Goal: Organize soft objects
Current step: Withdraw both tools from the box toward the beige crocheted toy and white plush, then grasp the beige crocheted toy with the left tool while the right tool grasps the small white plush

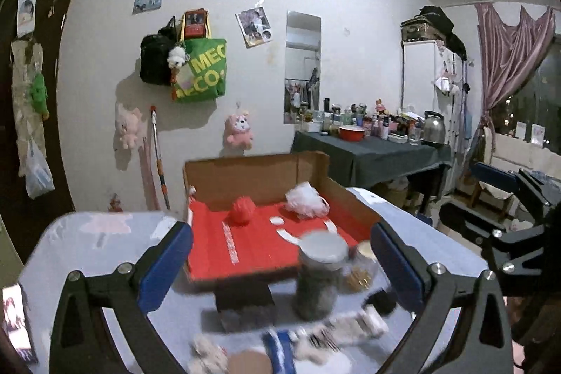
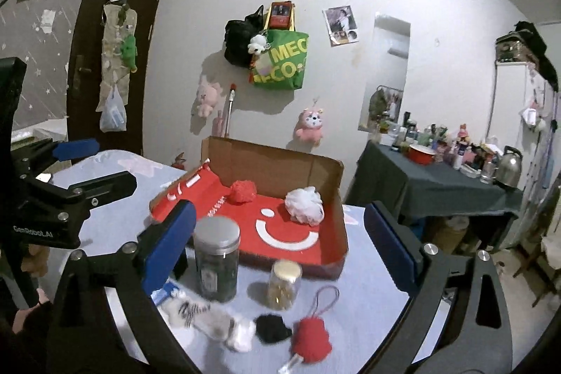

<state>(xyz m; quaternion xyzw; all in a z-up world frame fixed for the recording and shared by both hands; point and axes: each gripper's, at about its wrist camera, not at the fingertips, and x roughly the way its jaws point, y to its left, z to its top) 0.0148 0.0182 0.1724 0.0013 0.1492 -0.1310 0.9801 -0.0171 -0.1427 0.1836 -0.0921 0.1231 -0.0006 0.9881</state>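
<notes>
The cardboard box (image 2: pixel 326 170) with its red liner is seen across the table (image 2: pixel 368 297), and two soft pieces are already lodged inside: a red pom-pom (image 2: pixel 242 191) toward the back and a white mesh bath puff (image 2: pixel 303 205) against the right wall. Nearer the cameras, the loose items are laid out in front of the box, past a tall grey-lidded jar (image 2: pixel 217 258) and a small gold-lidded jar (image 2: pixel 284 284). A red plush charm (image 2: pixel 312 340) with a cord loop is found low and just right of centre under the right gripper (image 2: pixel 280 247), a black fuzzy piece (image 2: pixel 271 328) beside it, a white striped plush (image 2: pixel 207 318) stretched leftward. The right gripper is held wide apart and empty; the left gripper (image 1: pixel 280 265) is likewise spread wide, nothing between its pads. The right hand is judged nearer the charm, which lies below and ahead of it, its long axis running toward the box. "MEC" and "ECO" can be read on the green tote (image 2: pixel 284 62); "GenRobot.AI" is printed on the left gripper body.
</notes>
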